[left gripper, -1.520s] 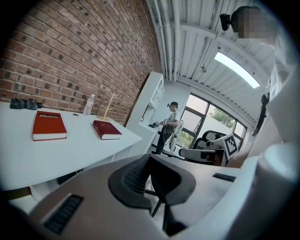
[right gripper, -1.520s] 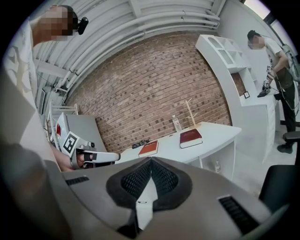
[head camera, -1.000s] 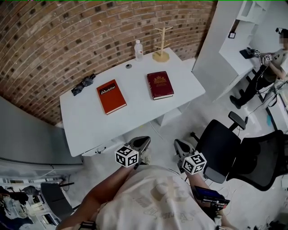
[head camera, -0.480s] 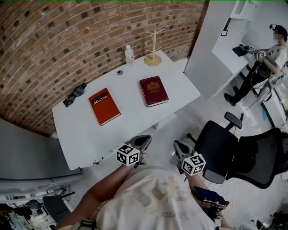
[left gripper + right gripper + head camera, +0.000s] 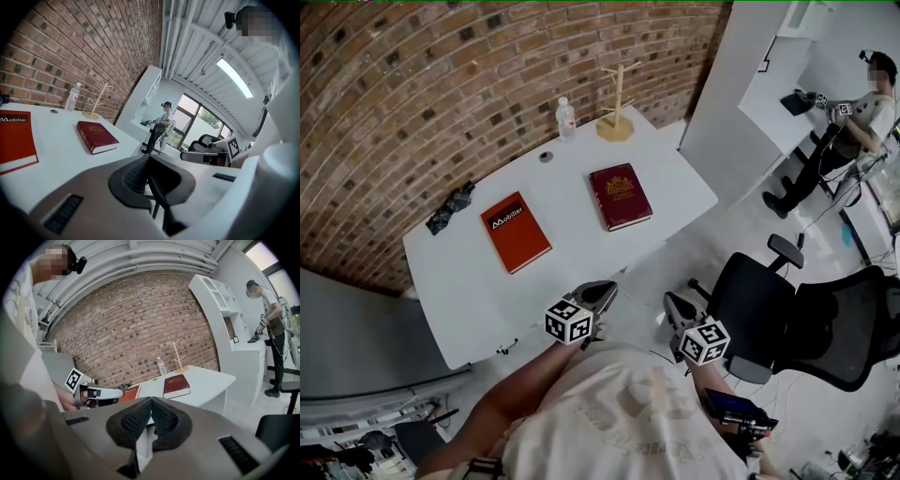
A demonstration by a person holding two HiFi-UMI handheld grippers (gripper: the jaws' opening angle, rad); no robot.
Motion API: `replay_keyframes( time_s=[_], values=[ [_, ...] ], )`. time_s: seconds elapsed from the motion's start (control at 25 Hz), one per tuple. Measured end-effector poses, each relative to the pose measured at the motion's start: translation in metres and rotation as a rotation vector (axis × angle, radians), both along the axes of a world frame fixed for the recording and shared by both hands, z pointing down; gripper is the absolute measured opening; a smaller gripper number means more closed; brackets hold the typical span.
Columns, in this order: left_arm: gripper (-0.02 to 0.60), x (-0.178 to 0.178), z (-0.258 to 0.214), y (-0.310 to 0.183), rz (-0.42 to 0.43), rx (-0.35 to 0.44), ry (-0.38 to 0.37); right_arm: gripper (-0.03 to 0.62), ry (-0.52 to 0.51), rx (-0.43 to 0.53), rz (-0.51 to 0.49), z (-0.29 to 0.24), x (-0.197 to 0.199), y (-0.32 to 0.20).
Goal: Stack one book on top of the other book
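left tool (image 5: 149, 160): jaws pressed together with nothing in them, hanging just off the table's (image 5: 469, 300) near edge
right tool (image 5: 151, 403): same deal, closed on nothing, also off the table's near edge
orange book (image 5: 516, 232): flat on the table's left half, cover up
dark red book (image 5: 620, 196): flat on the table's right half, well apart from the orange one, so not stacked
bottle (image 5: 566, 118): upright at the table's far edge, can't tell what's inside
wooden stand (image 5: 616, 117): table's far edge, near the bottle
dark bundle (image 5: 450, 207): table's far left corner
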State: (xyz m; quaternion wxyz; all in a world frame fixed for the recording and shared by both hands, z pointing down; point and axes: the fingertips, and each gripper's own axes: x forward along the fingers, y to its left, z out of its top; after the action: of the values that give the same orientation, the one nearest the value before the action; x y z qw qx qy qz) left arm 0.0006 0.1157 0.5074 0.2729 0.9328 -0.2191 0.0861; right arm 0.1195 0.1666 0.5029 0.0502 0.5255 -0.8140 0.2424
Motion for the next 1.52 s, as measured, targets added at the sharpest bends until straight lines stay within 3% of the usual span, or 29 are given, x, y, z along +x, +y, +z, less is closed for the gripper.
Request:
replay_keyframes(
  time_s=[0.32, 0.6, 1.0, 1.52],
  values=[
    [0.018, -0.016, 0.001, -0.022, -0.007, 0.006, 0.002, 0.021, -0.024, 0.02, 0.015, -0.002, -0.012, -0.024],
    [0.018, -0.03, 0.001, -0.036, -0.038, 0.007, 0.004, 0.021, 0.063, 0.028, -0.066, -0.003, -0.035, -0.036],
    [0.018, -0.039, 0.01, -0.039, -0.068, -0.014, -0.016, 0.021, 0.044, 0.027, -0.065, -0.003, -0.039, -0.046],
    [0.018, -0.055, 0.015, -0.073, -0.166, -0.023, -0.049, 0.021, 0.004, 0.014, -0.139, 0.008, -0.045, -0.087]
  ],
)
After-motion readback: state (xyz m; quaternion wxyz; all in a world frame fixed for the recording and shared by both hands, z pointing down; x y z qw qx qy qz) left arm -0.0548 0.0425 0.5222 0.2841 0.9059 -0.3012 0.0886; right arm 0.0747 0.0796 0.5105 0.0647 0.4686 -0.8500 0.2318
